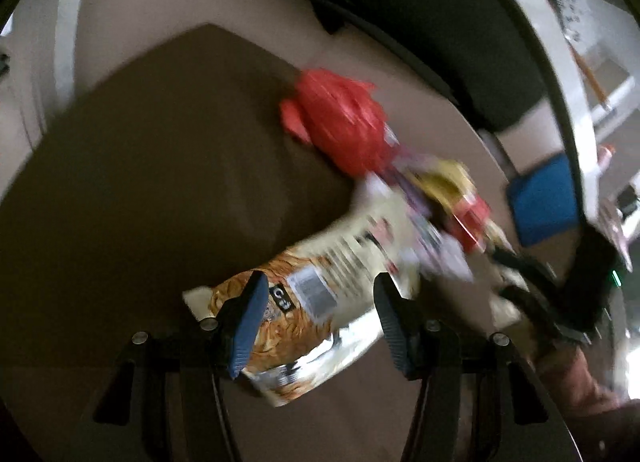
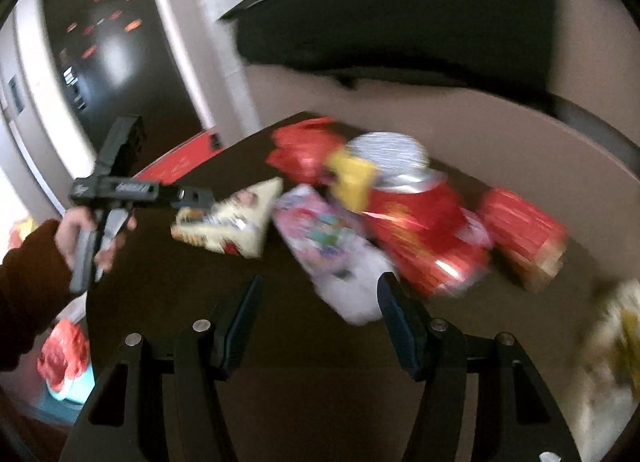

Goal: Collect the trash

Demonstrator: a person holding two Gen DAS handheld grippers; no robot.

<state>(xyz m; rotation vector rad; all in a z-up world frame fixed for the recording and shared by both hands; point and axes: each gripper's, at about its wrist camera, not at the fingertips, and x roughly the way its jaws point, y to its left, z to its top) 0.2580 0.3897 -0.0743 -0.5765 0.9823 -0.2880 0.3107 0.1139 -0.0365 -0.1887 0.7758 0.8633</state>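
On the dark brown worktop [image 1: 140, 165] lies a blurred heap of wrappers. In the left wrist view the nearest piece is a cream snack packet [image 1: 320, 294] printed with a golden noodle-like pattern and a grey barcode panel, its silvery lining showing at the near end. Its long axis runs slantwise, from near the left hand-held gripper [image 1: 316, 318] up and to the right toward the rest of the heap. That gripper's blue-padded fingers [image 1: 250, 326] stand wide apart on either side of the packet; whether they touch it cannot be told, and they have hold of nothing.

Further along the worktop's right edge sit a crumpled red bag [image 1: 344, 121], then a yellow wrapper [image 1: 444, 177] and a small red packet [image 1: 472, 221], all smeared by motion.

The right wrist view alone shows the person's left hand [image 2: 86, 229] around the gripper handle at the worktop's left edge, the cream packet just beyond its fingertips. It also shows a pink-and-white printed bag [image 2: 328, 246] in the middle, a large red packet [image 2: 428, 229] and a red box [image 2: 524, 234] toward the right. The right hand-held gripper [image 2: 318, 306] is spread wide and empty above the near edge.
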